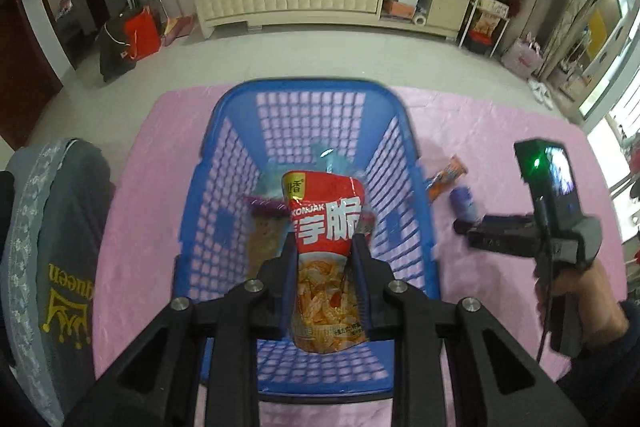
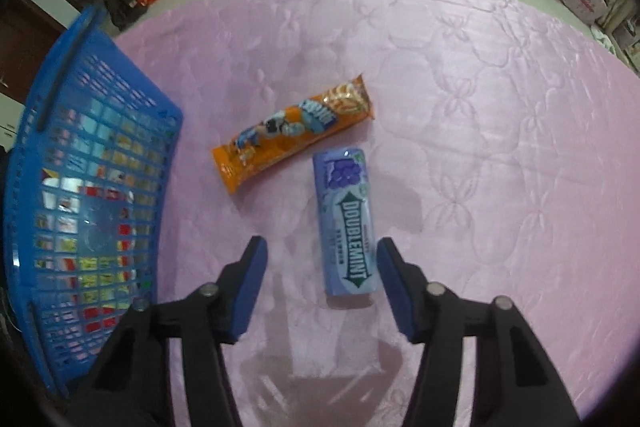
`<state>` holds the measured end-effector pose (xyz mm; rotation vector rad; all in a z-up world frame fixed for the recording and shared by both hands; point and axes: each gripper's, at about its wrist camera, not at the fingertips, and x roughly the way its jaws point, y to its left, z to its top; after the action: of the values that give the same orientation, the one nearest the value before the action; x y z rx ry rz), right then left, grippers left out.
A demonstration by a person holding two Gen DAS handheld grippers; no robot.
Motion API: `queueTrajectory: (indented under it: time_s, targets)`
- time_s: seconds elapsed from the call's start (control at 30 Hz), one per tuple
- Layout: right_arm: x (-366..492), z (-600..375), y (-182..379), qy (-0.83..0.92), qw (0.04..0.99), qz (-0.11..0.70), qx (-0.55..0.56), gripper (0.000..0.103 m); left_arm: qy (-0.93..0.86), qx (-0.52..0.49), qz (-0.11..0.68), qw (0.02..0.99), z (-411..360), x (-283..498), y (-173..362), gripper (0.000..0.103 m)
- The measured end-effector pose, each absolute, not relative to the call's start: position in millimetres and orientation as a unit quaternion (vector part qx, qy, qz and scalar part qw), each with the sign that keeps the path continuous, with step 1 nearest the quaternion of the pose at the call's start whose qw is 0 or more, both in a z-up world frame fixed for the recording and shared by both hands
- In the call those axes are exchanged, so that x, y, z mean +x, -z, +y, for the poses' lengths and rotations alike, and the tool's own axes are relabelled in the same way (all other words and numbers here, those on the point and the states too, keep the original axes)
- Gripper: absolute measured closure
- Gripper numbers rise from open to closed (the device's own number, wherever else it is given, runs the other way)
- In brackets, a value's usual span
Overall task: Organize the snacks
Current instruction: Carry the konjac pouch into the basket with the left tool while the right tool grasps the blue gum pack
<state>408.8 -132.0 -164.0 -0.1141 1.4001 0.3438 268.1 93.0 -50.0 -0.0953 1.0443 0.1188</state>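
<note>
Snacks: we clamp left tongs [image 1: 325, 247] on the pouch [image 1: 326, 223] over the basket [image 1: 416, 163]; right tongs [image 2: 322, 255] apart, gum [image 2: 349, 223] at 12 o'clock.

The red pouch [image 1: 326, 227] between the left gripper [image 1: 325, 247] fingers hides most of the packets [image 1: 262, 223] beneath it in the blue basket [image 1: 224, 155]. Left of the right gripper [image 2: 320, 267], basket mesh blurs its contents beyond recognition.

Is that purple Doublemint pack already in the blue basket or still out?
Out. The Doublemint pack lies flat on the pink cloth, right of the blue basket.
</note>
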Motion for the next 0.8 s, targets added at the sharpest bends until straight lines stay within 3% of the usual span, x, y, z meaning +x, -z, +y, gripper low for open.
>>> queueTrajectory:
  time_s: [0.07,0.13,0.43,0.8]
  targets:
    - [407.2,-125.6,167.1,-0.152,0.751,0.639,-0.062,0.050,-0.063,-0.038,0.504,0.861,99.1,262.9,56.4,0.080]
    - [405.7,-120.0,173.5,-0.156,0.744,0.647,-0.061,0.065,-0.063,-0.053,0.514,0.854,109.1,260.1,66.0,0.080]
    - [396.9,-108.1,177.0,-0.141,0.752,0.640,-0.075,0.067,-0.057,-0.073,0.537,0.839,128.5,253.1,87.6,0.079]
    - [367.3,-98.7,143.7,-0.156,0.764,0.622,-0.070,0.068,-0.051,-0.065,0.541,0.837,134.2,251.1,106.7,0.075]
